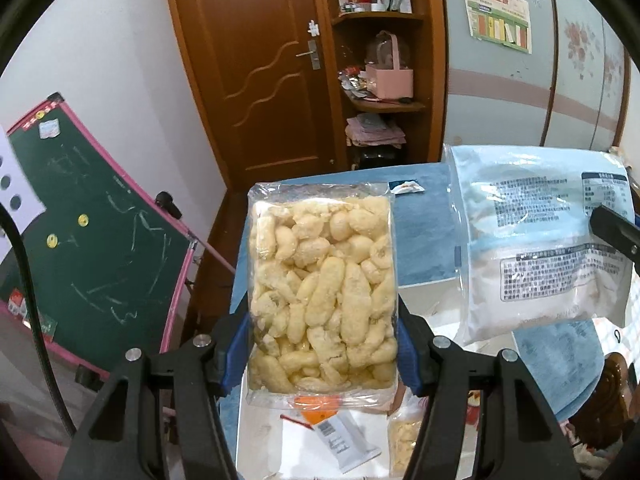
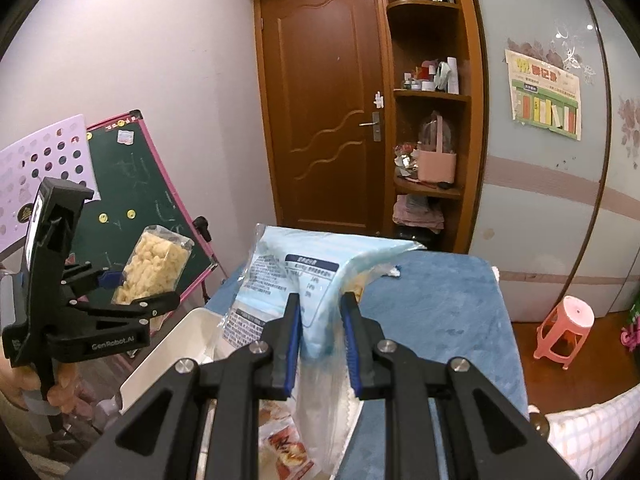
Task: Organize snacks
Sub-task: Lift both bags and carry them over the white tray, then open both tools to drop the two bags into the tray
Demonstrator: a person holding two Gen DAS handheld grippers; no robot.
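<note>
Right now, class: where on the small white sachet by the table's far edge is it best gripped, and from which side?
Probably from above, across its short width at the middle. The small white sachet lies flat and alone on the blue tablecloth, so nothing blocks a descending tool.

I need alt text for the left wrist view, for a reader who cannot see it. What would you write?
The left tool grips a clear bag of pale yellow puffed snacks by its sides, held up above a white box and a blue tablecloth. To the right hangs a light blue printed bag. Behind are a wooden door, cluttered shelves and a green chalkboard.
</note>
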